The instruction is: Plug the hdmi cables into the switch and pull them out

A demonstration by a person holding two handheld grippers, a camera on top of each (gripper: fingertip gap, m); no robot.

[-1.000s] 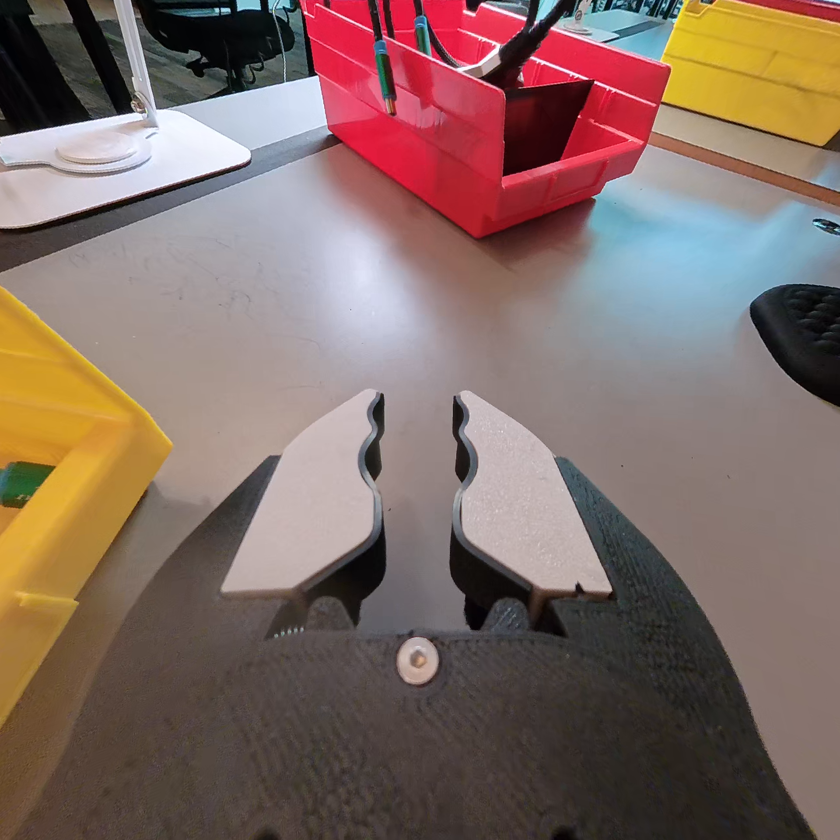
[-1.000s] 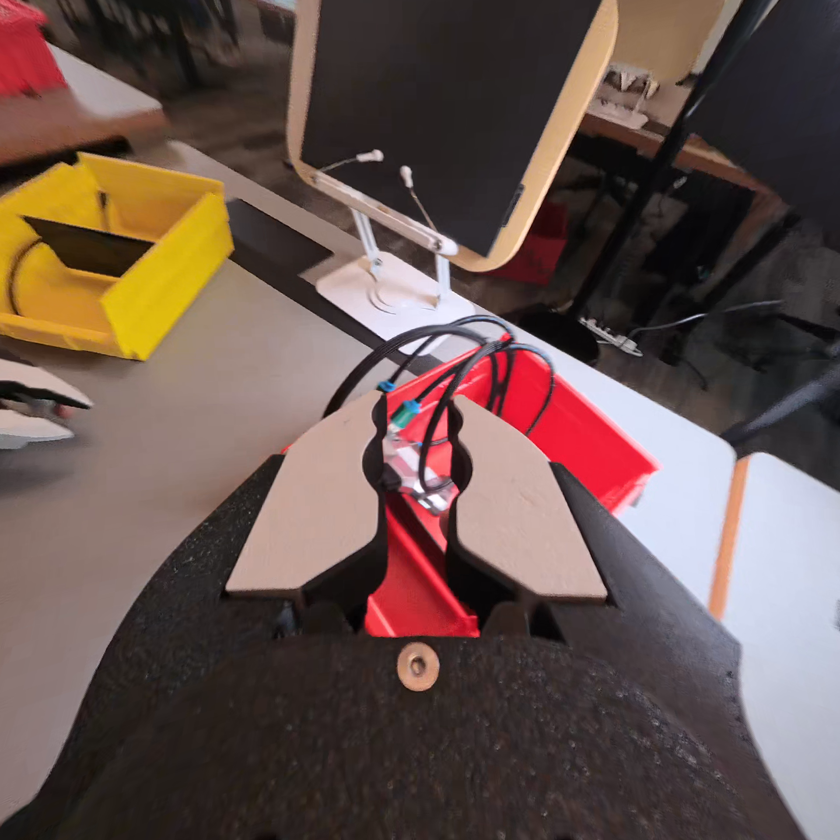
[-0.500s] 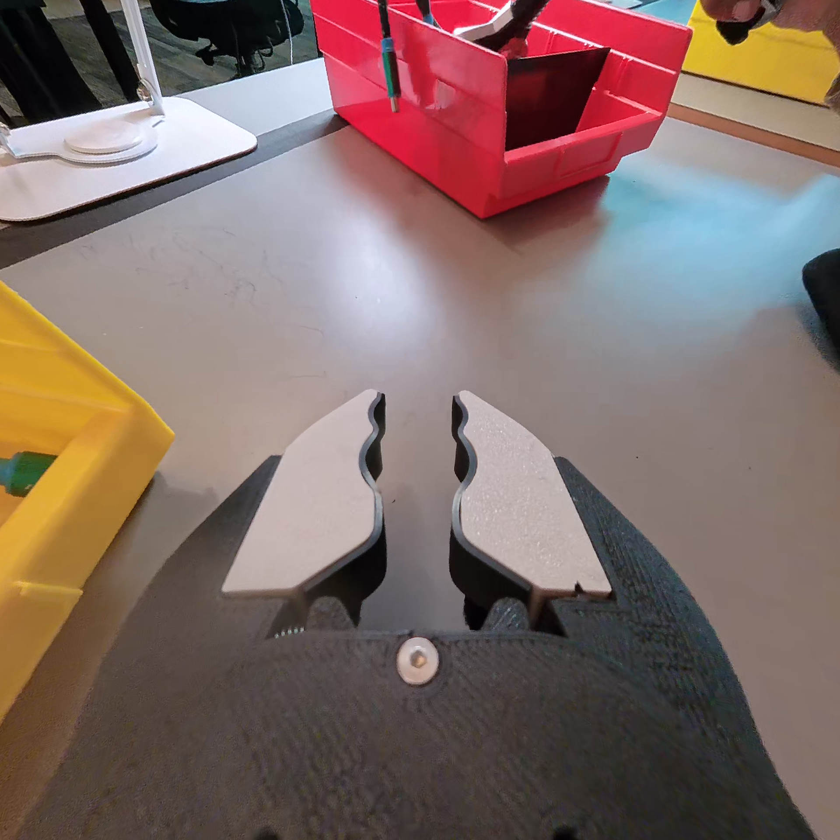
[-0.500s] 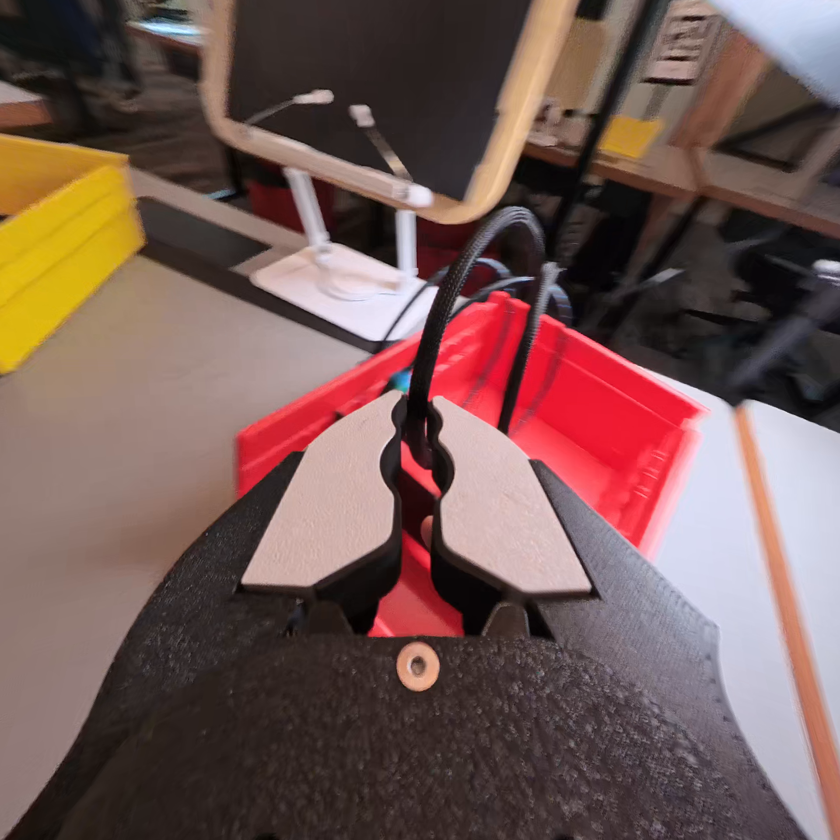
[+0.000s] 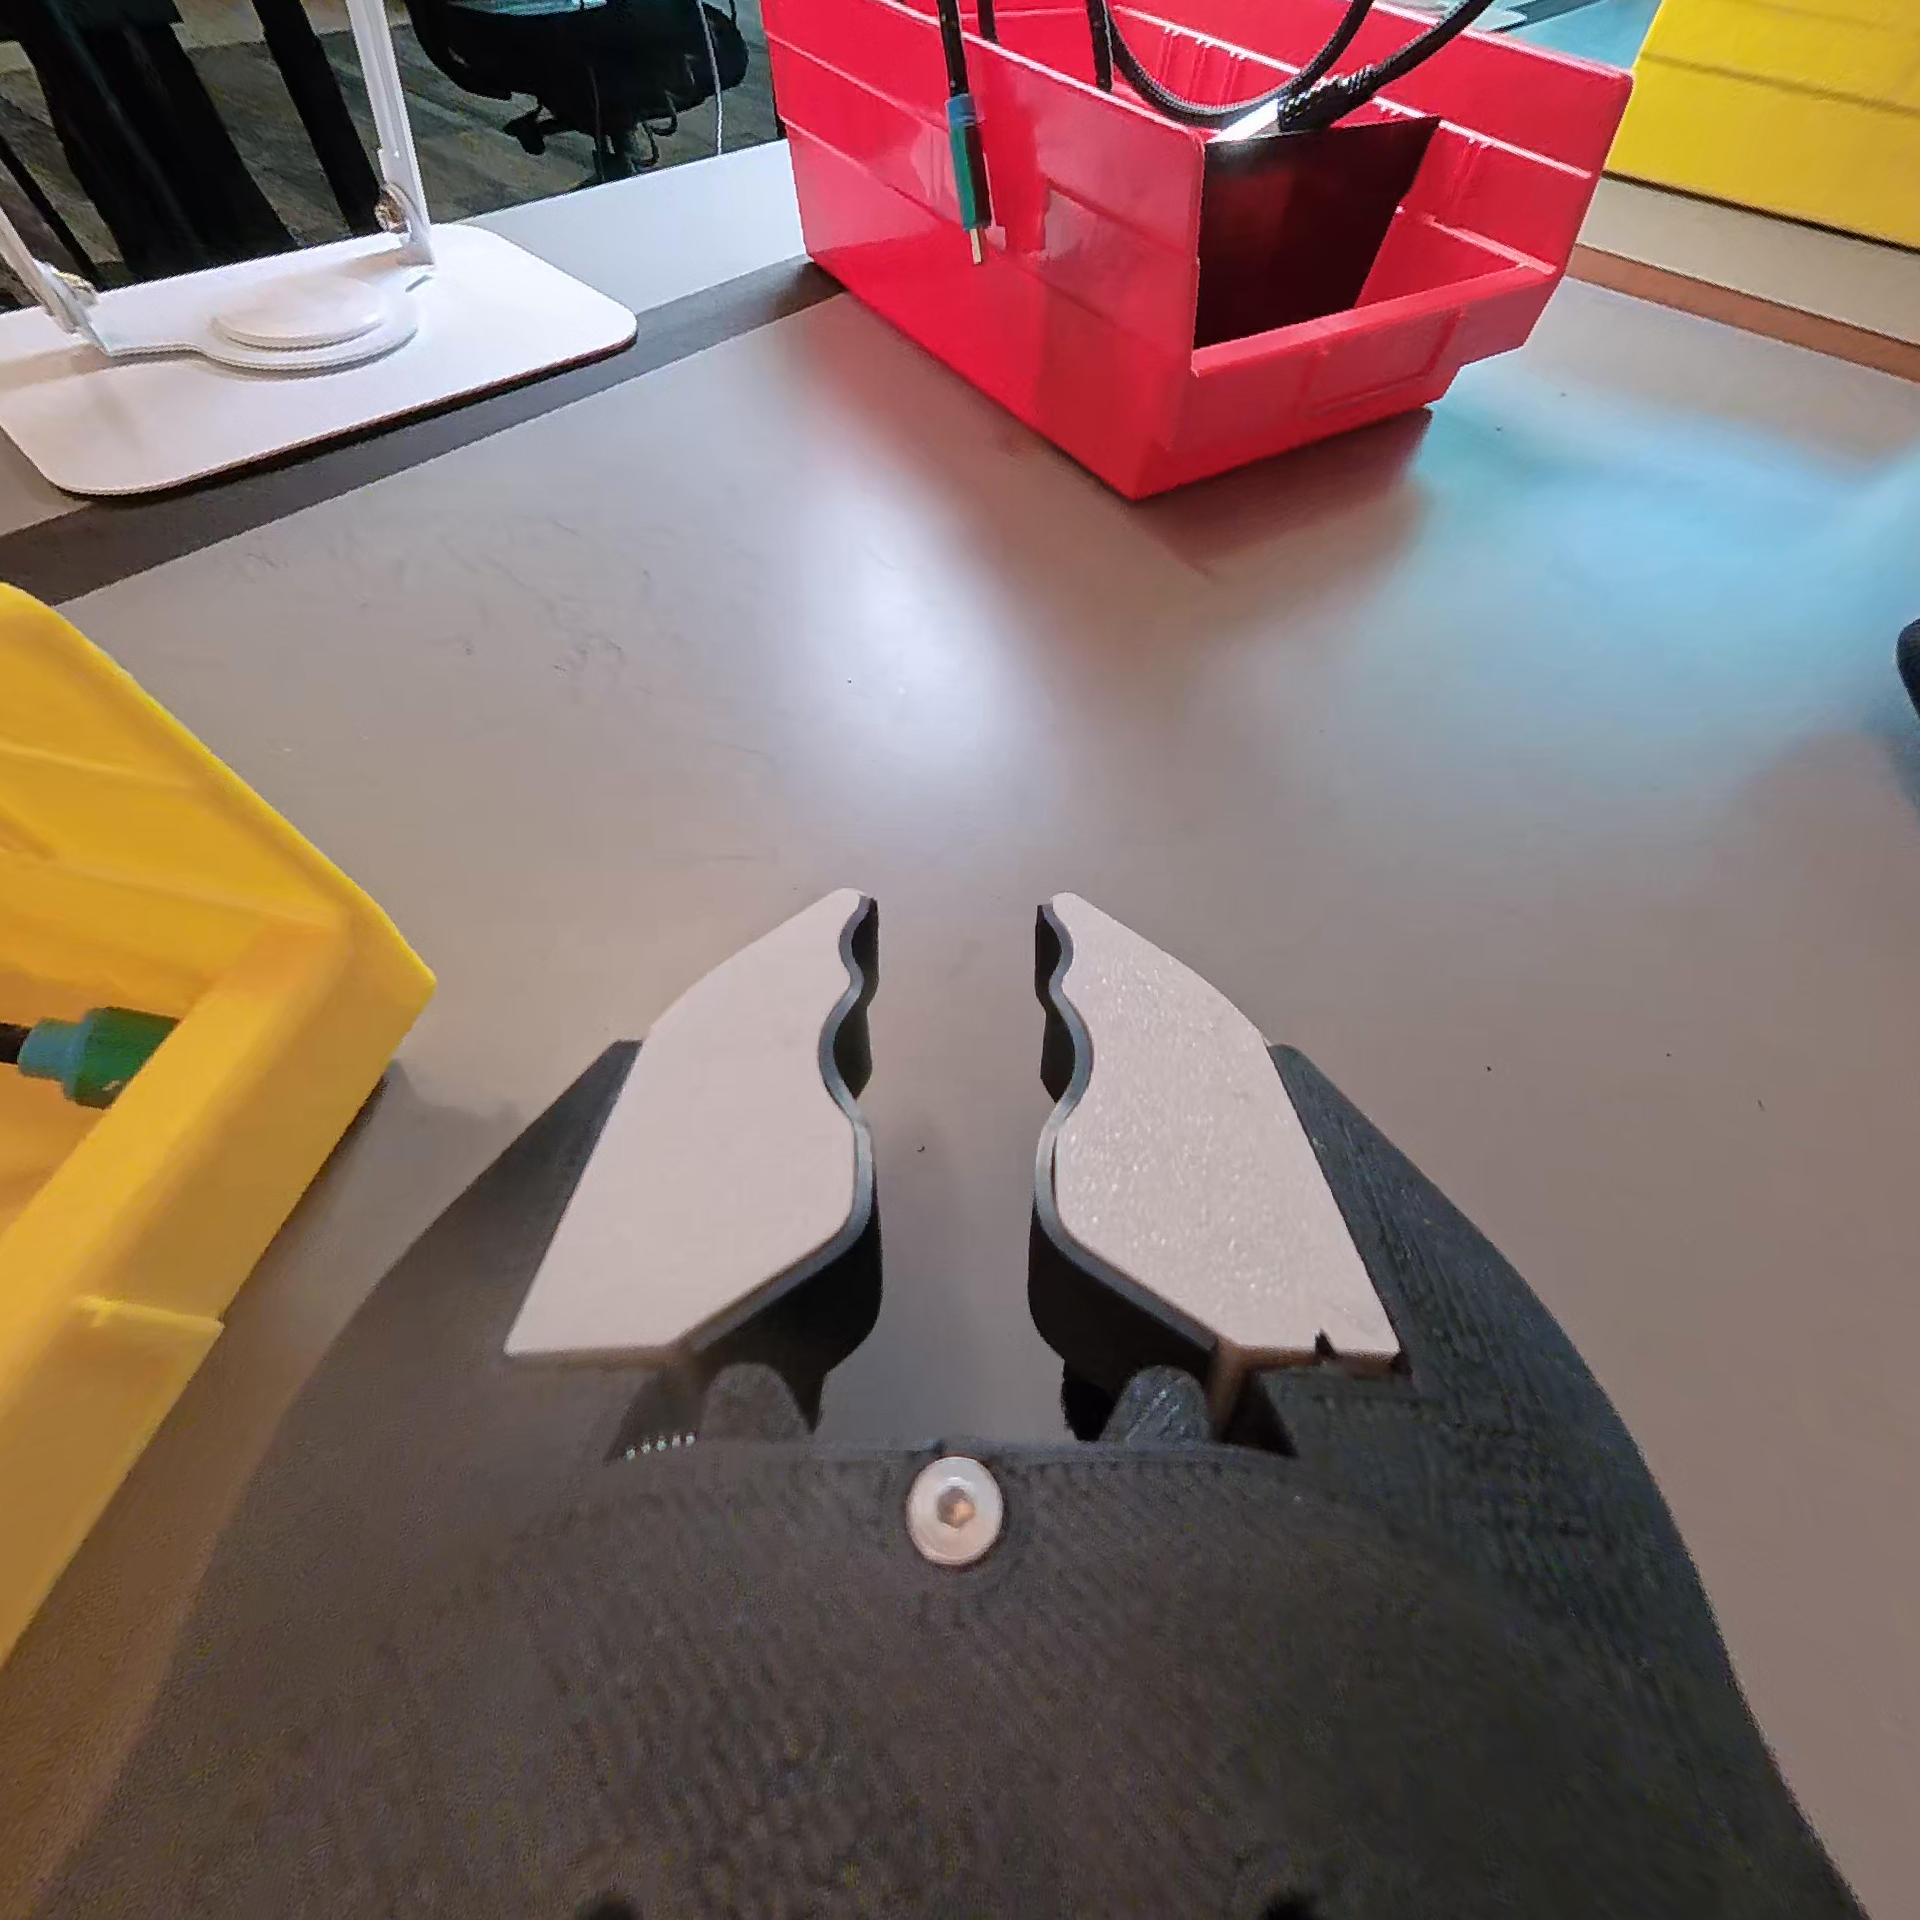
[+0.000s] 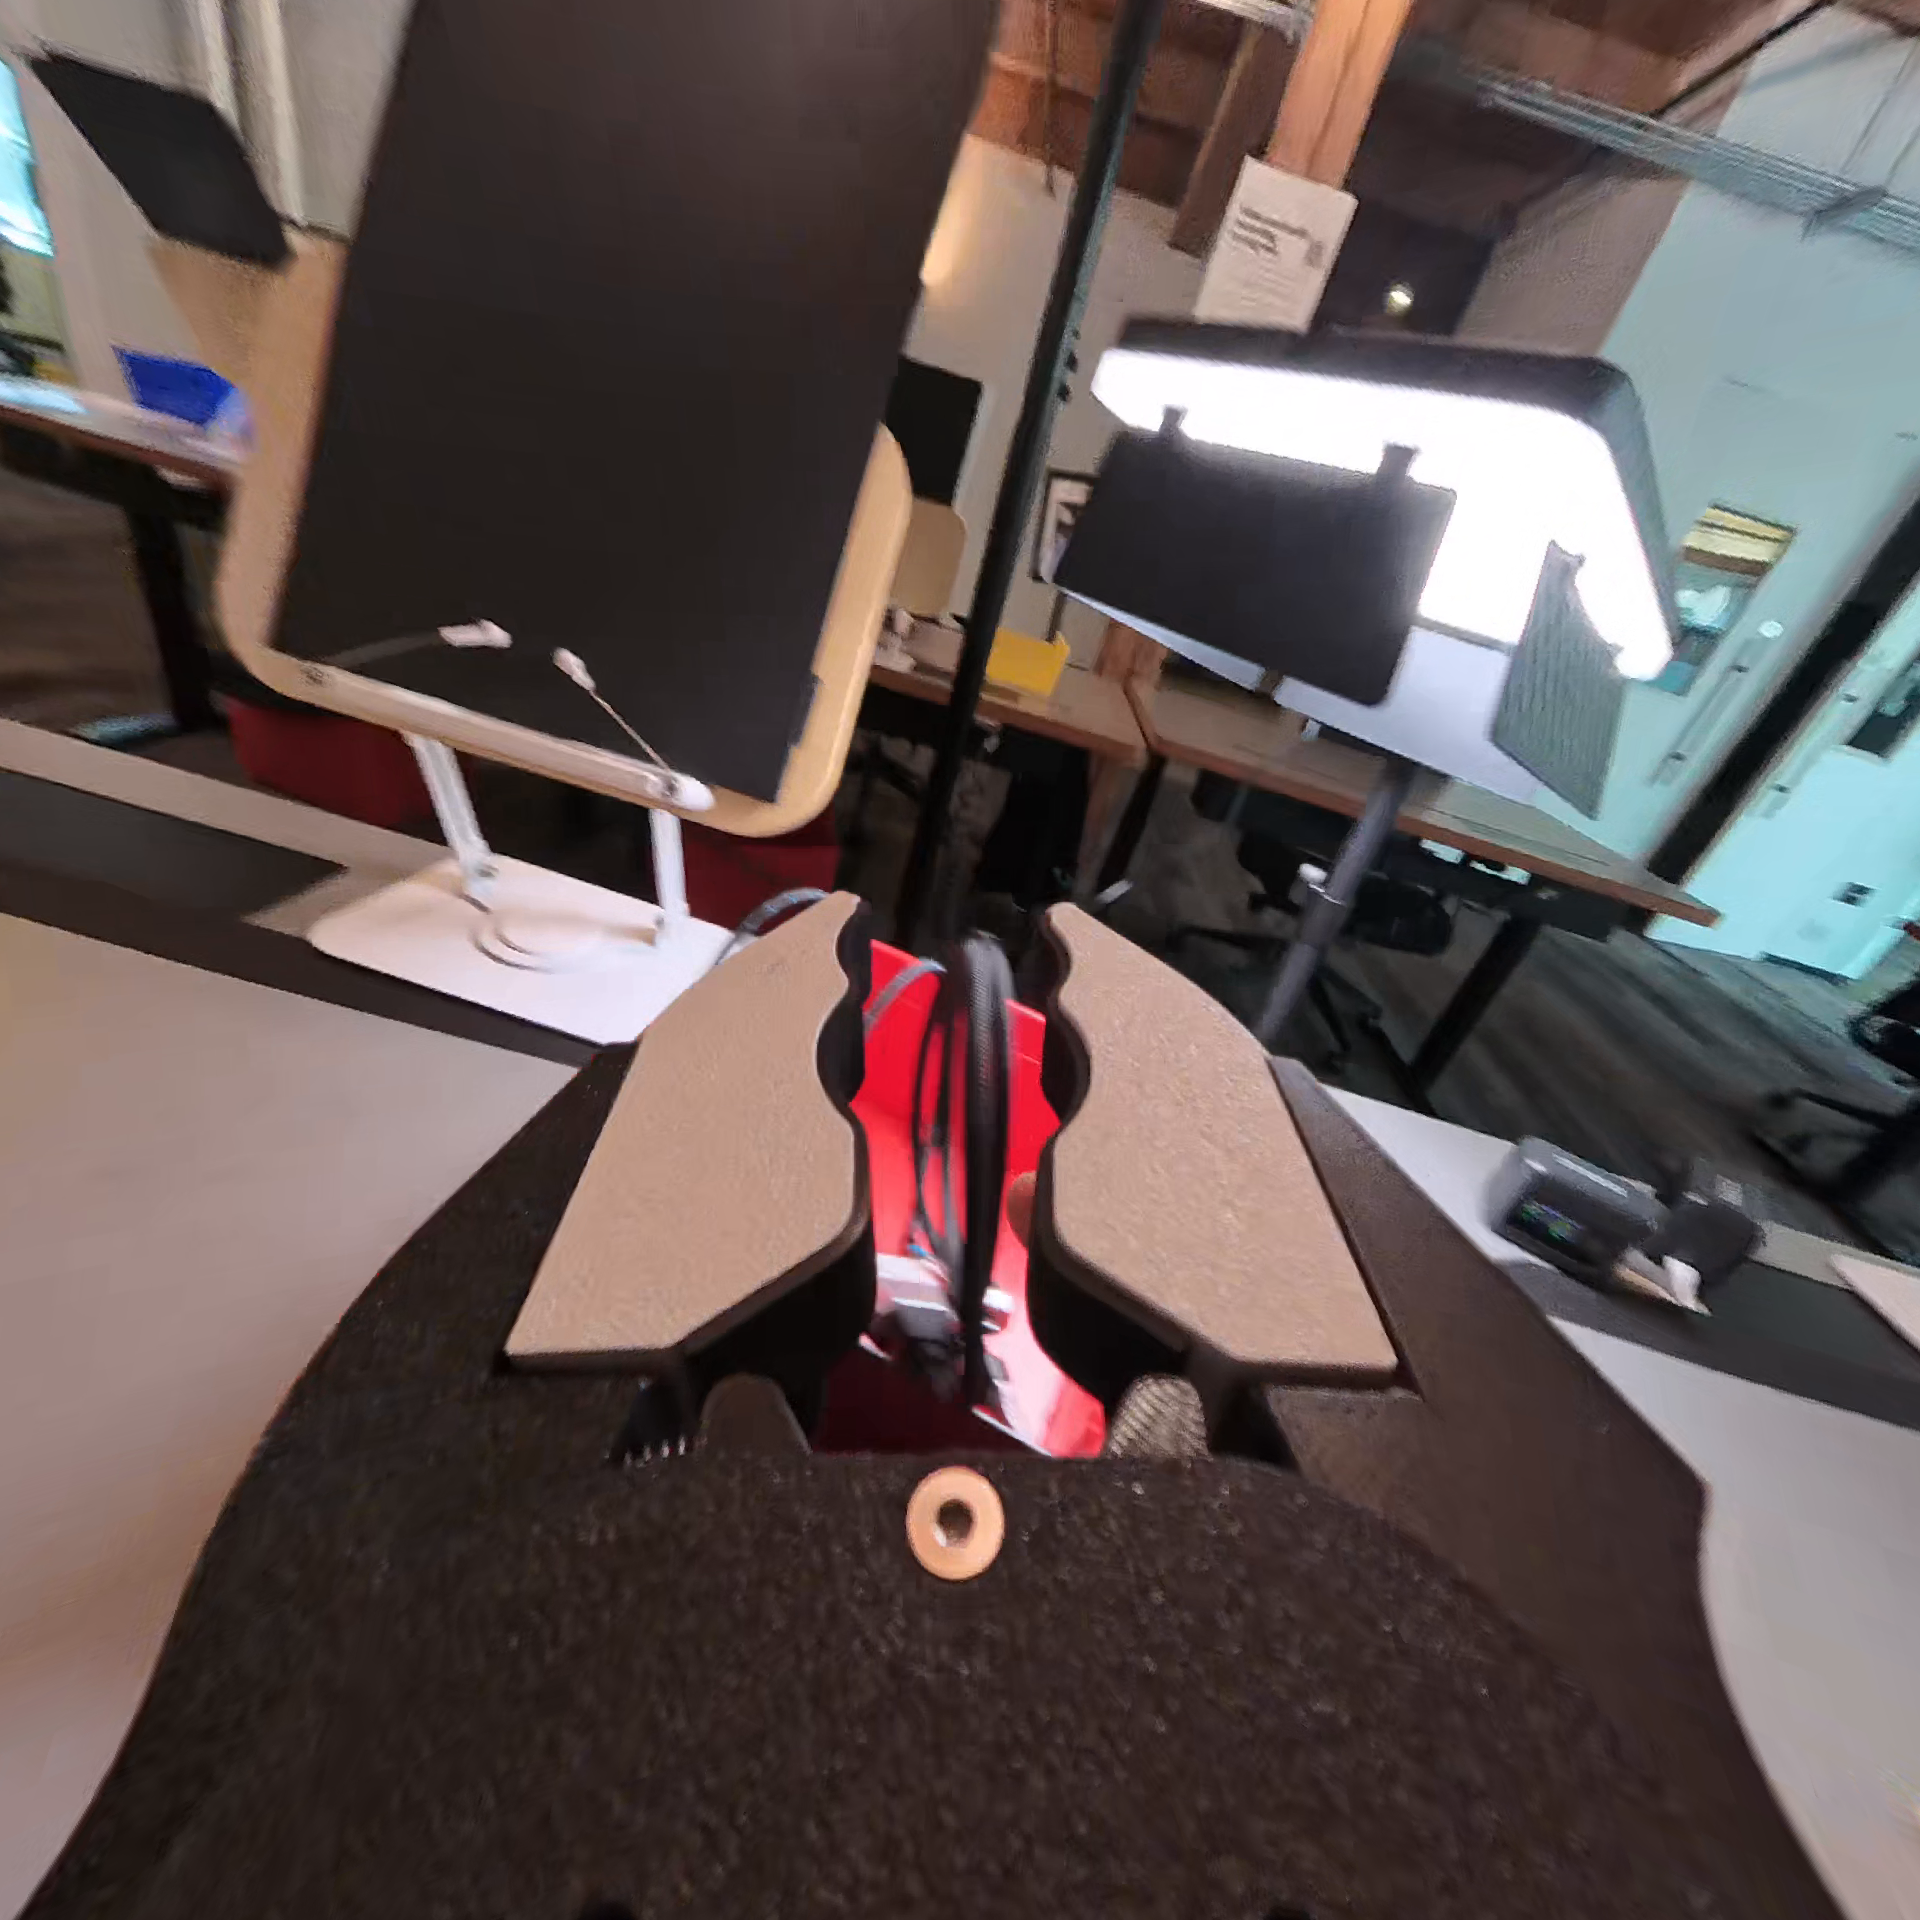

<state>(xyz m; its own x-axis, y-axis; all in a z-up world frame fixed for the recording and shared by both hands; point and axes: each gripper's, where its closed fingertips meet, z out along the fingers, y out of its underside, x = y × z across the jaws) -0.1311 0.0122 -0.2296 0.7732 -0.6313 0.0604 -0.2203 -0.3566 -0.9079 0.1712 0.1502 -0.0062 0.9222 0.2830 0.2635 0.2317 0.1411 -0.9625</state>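
Note:
A red bin (image 5: pixel 1174 343) stands at the far side of the grey table (image 5: pixel 1039 665). Black braided cables (image 5: pixel 1184 94) rise out of it, and one teal-tipped plug (image 5: pixel 971 197) hangs over its wall. My left gripper (image 5: pixel 956 925) is open and empty, low over the table and well short of the bin. My right gripper (image 6: pixel 951 935) is above the red bin (image 6: pixel 894 1049) with its jaws apart. A black braided cable (image 6: pixel 977 1049) runs through the gap between them, and neither finger presses on it. A small silver switch (image 6: pixel 914 1299) lies below in the bin.
A yellow bin (image 5: pixel 177 1039) with a green plug (image 5: pixel 94 1049) sits close on my left. A white stand base (image 5: pixel 281 343) is at the far left, and a second yellow bin (image 5: pixel 1787 114) is at the far right. A dark panel on a white stand (image 6: pixel 603 416) rises behind the red bin. Left tips to right tips: about 40 centimetres.
The right gripper closed on the braided cable half a second ago and has opened again, tilting upward. The left gripper has drifted slightly towards the red bin, still open.

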